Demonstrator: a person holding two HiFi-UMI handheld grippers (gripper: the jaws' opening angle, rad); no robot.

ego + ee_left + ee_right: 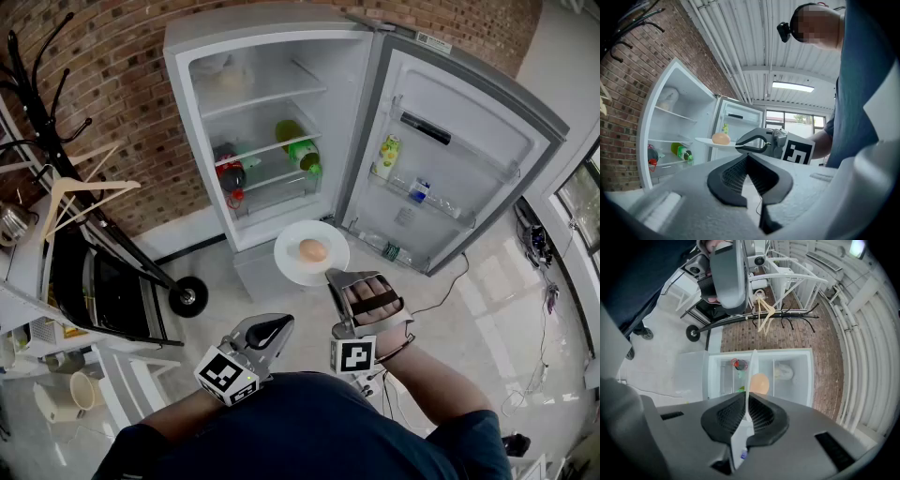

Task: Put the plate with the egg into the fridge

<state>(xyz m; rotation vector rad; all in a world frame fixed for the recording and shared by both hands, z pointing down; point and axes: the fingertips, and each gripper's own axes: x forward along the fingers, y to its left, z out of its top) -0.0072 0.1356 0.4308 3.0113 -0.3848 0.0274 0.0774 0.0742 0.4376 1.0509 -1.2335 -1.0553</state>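
At twelve o'clock from our right tongs [330, 274], clamped on the rim of the plate [291, 246] carrying the egg [313, 250], stands the open fridge [253, 28], while our left tongs [281, 324] wait closed and empty, farther back.

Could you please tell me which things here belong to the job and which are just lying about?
Job: plate, egg on it, right gripper holding the plate's rim, open fridge.
Just about: green bottle, wooden hangers, left gripper, shut and empty.
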